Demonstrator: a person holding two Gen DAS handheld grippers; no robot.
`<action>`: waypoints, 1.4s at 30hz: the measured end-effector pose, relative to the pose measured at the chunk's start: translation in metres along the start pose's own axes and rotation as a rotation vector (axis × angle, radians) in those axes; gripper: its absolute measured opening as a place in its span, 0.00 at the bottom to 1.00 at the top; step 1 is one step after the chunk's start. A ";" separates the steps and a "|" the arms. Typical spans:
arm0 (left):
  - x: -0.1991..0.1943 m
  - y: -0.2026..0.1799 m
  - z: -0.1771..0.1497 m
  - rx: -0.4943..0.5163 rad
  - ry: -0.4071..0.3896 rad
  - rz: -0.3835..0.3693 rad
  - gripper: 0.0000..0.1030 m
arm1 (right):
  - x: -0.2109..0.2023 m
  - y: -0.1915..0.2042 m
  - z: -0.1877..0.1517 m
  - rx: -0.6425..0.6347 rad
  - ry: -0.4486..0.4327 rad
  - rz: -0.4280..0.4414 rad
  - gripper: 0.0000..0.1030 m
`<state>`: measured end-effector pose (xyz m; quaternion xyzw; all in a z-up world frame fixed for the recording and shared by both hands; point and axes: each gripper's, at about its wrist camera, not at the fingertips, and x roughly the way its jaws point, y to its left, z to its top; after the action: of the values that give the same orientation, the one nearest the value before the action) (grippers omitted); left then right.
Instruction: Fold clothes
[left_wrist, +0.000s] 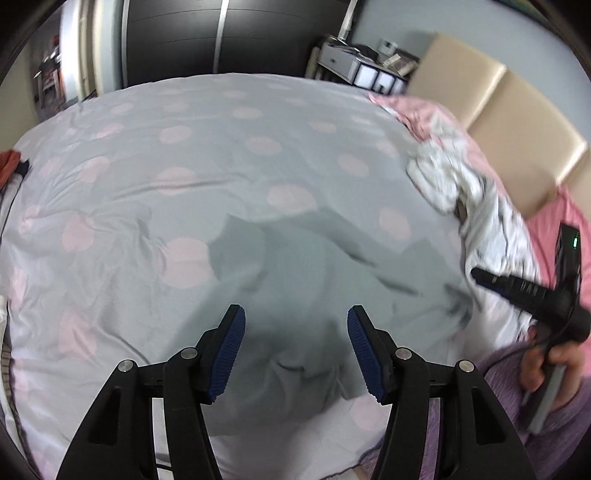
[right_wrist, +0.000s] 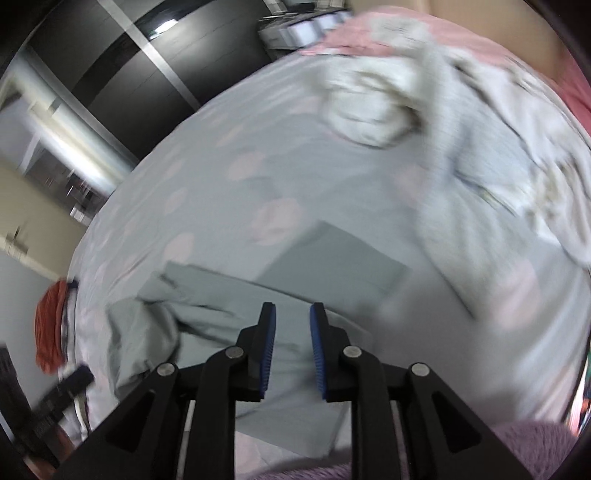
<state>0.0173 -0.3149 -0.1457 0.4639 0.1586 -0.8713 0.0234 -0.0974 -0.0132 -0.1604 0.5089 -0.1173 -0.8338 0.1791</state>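
A soft grey-green garment (left_wrist: 295, 266) lies rumpled, partly folded, on the polka-dot bed (left_wrist: 147, 166). Left tongs (left_wrist: 295, 350) spread wide, right tongs (right_wrist: 292, 350) narrowly parted; both empty.

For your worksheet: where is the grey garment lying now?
The grey garment lies on the spotted bedsheet just beyond both grippers, left of the white clothes pile.

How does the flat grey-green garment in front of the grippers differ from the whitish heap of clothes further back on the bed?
The grey-green garment lies spread flat, partly folded, with straight edges; the whitish heap is crumpled and bunched. The garment is one plain colour; the heap looks mottled. The garment lies just ahead of the grippers; the heap sits farther back. Both rest on the dotted bedspread.
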 end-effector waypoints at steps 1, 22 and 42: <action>-0.001 0.006 0.007 -0.014 -0.005 0.014 0.58 | 0.004 0.011 0.003 -0.039 0.003 0.013 0.20; 0.110 0.044 0.027 -0.010 0.194 0.091 0.58 | 0.157 0.111 0.040 -0.383 0.171 0.233 0.40; 0.111 0.041 0.013 -0.023 0.217 0.149 0.58 | 0.162 0.137 0.012 -0.572 0.137 0.083 0.10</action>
<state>-0.0489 -0.3463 -0.2402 0.5658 0.1352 -0.8099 0.0758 -0.1510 -0.2053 -0.2344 0.4878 0.1141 -0.7886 0.3565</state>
